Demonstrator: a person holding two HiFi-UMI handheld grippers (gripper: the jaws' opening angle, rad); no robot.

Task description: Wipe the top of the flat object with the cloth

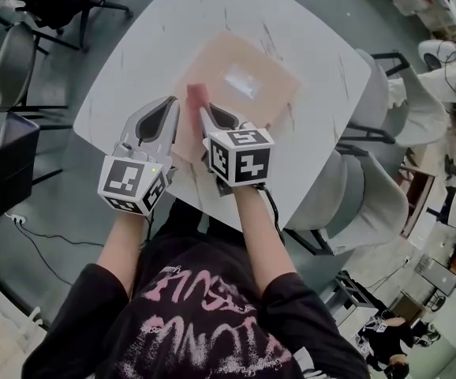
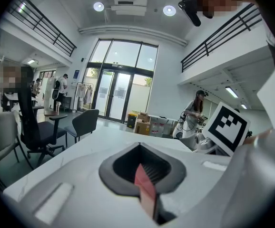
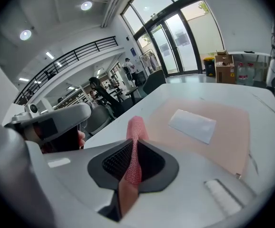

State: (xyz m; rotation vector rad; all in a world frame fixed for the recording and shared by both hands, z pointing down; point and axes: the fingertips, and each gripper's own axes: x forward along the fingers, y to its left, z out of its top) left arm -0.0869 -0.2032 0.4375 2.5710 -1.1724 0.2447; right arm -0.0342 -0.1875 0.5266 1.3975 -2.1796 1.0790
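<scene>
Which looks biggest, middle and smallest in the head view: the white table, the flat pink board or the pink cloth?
1. white table
2. flat pink board
3. pink cloth, clearly smallest, though part of it is hidden.

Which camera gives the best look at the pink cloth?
The right gripper view: the pink cloth stands pinched in the right gripper's tongs, its weave plain. The head view shows only its end between the grippers; the left gripper view shows a thin edge in the left gripper's tongs.
</scene>
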